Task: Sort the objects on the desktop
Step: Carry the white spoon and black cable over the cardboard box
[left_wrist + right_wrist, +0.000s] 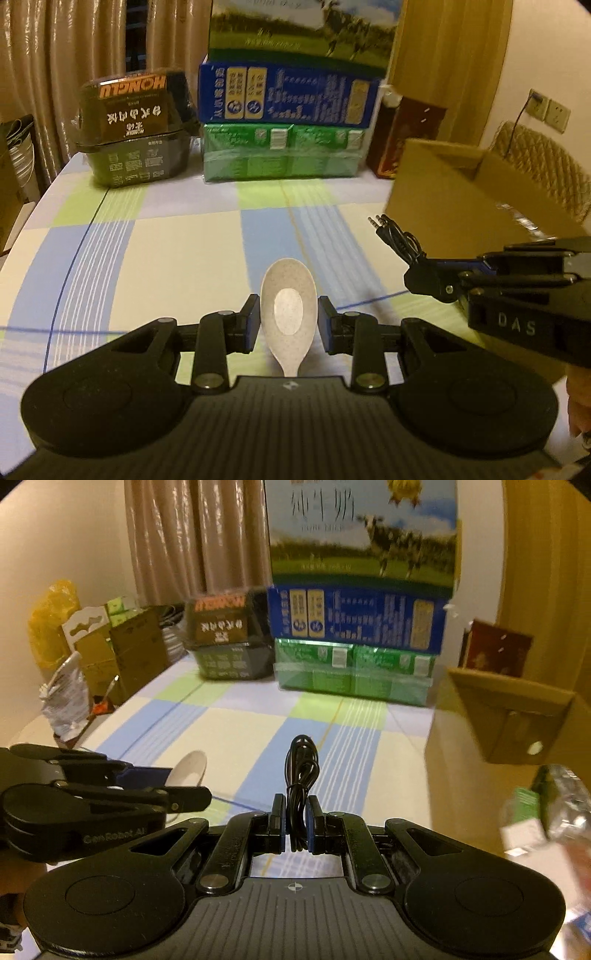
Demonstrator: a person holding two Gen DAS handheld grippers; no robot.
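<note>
Speckled white spoon clamped in left tool, hanging above checked bench. Black cable bundle pinched in right tool, cardboard box near right.

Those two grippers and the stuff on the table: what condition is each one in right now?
Left gripper: shut on the spoon.
Spoon: held off the table, bowl facing up.
Right gripper: shut on the black cable.
Black cable: bundled, gripped, plugs free.
Cardboard box: open, flap raised.
Stacked cartons: piled three high, closed.
Black package: standing upside down, sealed.
</note>
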